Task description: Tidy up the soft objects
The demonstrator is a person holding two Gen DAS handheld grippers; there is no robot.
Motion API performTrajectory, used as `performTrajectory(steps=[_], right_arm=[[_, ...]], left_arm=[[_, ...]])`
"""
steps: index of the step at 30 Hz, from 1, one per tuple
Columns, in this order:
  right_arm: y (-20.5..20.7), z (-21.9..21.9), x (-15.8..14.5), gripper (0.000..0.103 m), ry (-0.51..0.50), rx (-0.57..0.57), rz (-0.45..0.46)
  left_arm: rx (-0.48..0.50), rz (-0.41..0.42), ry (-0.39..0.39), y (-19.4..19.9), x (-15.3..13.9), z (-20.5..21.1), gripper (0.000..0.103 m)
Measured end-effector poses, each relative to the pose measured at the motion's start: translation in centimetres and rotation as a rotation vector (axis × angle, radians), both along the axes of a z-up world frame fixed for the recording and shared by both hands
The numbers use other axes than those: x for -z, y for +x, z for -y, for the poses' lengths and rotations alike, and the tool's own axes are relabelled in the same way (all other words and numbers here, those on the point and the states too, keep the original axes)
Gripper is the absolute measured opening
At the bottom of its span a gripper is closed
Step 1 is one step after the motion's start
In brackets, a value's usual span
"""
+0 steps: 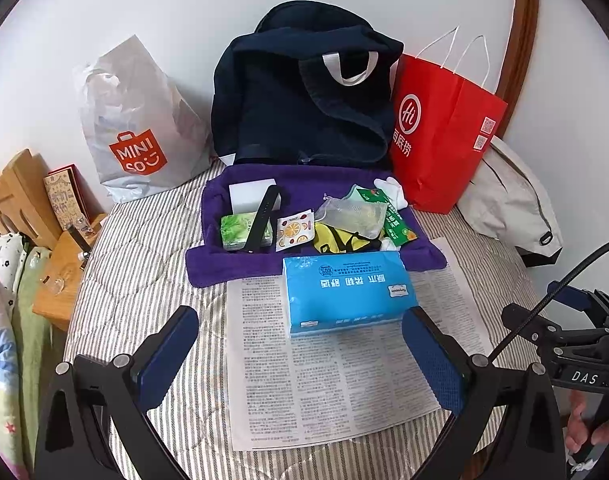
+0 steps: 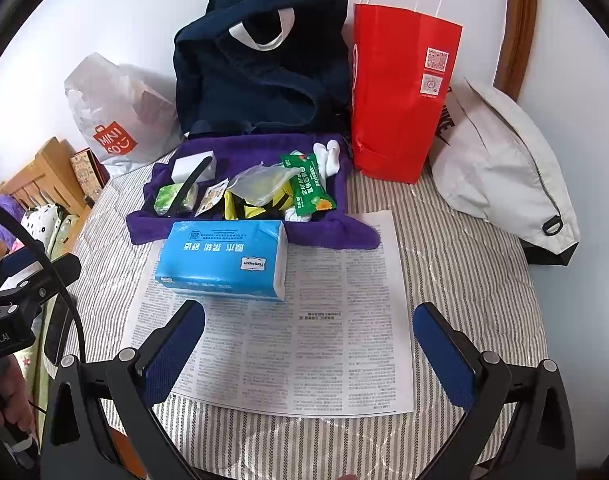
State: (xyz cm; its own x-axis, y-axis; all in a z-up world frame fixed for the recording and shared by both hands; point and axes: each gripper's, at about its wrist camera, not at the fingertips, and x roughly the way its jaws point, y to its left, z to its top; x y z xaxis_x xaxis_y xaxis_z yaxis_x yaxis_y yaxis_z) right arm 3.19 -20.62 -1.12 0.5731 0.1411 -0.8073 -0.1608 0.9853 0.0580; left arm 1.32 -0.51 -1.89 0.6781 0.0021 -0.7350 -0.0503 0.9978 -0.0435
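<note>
A striped bed [image 2: 484, 280] carries a printed sheet [image 2: 324, 340]; the blue tissue pack [image 1: 346, 292] lies at 12 o'clock, touching the purple fabric tray [image 1: 220, 264]. Left tool [image 1: 300, 354] and right tool [image 2: 308, 354] both spread, empty. A one-sided pinch could crumple the pack.

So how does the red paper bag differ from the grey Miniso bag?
The red paper bag stands stiff and upright with white cord handles; the grey Miniso bag is crumpled plastic and slumps, with no handles visible. Both lean against the wall, flanking the navy bag.
</note>
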Motion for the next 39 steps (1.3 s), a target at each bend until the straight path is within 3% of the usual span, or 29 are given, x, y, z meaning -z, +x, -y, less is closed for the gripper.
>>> performTrajectory(steps=[39], right_arm=[[-0.27, 0.43, -0.08, 0.103, 0.002, 0.014, -0.002]], left_arm=[[0.008, -0.008, 0.004, 0.21, 0.10, 0.38, 0.103]])
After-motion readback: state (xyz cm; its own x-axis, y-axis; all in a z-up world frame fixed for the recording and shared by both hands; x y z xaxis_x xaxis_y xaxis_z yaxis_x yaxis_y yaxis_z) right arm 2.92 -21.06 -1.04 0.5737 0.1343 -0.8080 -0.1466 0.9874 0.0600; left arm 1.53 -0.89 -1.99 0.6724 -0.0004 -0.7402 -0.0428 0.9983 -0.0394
